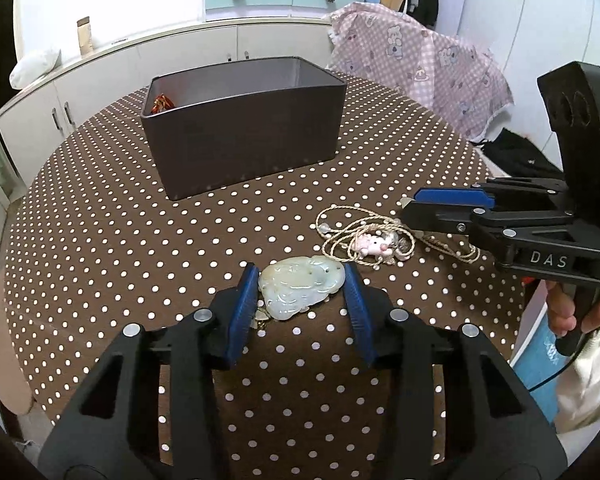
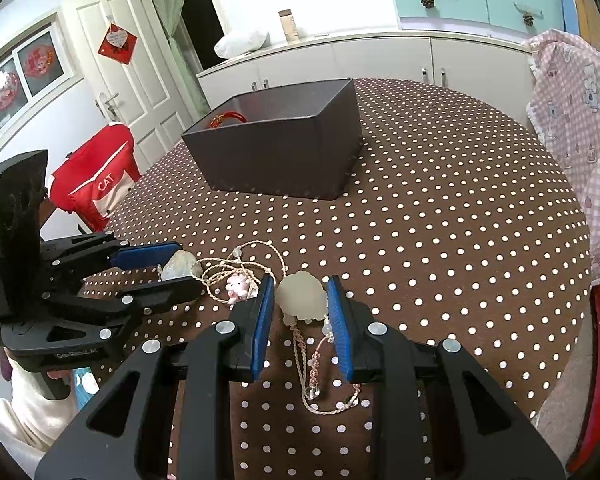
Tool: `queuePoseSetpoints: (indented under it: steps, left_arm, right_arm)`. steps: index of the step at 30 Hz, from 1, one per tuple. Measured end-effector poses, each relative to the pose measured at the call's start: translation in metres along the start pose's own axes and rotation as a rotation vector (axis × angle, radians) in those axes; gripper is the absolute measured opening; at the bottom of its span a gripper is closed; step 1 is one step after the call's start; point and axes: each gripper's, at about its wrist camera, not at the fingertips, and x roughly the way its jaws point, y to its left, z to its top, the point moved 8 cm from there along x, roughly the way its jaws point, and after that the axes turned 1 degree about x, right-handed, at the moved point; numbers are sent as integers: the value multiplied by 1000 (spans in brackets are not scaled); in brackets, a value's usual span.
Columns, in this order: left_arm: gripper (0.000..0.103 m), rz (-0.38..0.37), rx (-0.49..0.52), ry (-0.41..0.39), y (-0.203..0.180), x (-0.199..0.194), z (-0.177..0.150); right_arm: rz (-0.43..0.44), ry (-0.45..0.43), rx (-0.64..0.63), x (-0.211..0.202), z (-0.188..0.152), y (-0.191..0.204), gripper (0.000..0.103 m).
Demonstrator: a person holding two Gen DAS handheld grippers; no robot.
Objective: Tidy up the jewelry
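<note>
The left gripper has its jaws spread around one carved jade pendant, pads at or very near its edges; whether it is lifted off the polka-dot tablecloth cannot be told. The right gripper stands likewise around one frosted white pendant with a beaded cord. Between them lies one cord necklace with a pink charm. Beyond stands one dark storage box, something red inside.
</note>
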Motion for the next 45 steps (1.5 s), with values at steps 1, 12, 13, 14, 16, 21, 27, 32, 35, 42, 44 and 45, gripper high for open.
queuePoseSetpoints:
  steps: [1, 12, 13, 14, 16, 21, 27, 32, 35, 42, 44, 45]
  left_arm:
    - [43, 1, -5, -3, 2, -2, -2]
    - [43, -33, -40, -73, 8, -19, 10]
    - [43, -30, -41, -77, 8, -20, 11]
    - [43, -27, -43, -82, 9, -21, 12]
    - [43, -29, -46, -96, 11, -25, 14]
    - [43, -22, -59, -128, 19, -35, 24]
    - [43, -9, -76, -157, 31, -41, 36]
    - [43, -14, -85, -179, 38, -47, 54]
    - [43, -7, -95, -180, 43, -48, 64]
    - [43, -2, -113, -196, 51, -59, 87]
    - [43, -3, -118, -202, 53, -63, 92]
    - [43, -4, -120, -203, 53, -65, 95]
  right_arm:
    - [-1, -3, 0, -1, 0, 0, 25]
    - [-11, -37, -12, -9, 17, 3, 25]
    - [-6, -41, -14, -9, 19, 4, 25]
    - [2, -46, -18, -10, 22, 6, 25]
    - [1, -53, -26, -11, 27, 9, 25]
    - [-1, -77, -45, -12, 44, 16, 25]
    - [-8, -112, -70, -15, 66, 20, 25]
    - [-13, -148, -88, -24, 87, 24, 25]
    - [-9, -177, -95, -34, 103, 27, 25]
    - [-19, -248, -146, -60, 137, 41, 25]
    - [-22, -261, -158, -65, 145, 44, 25]
    - [-23, -264, -162, -66, 149, 44, 25]
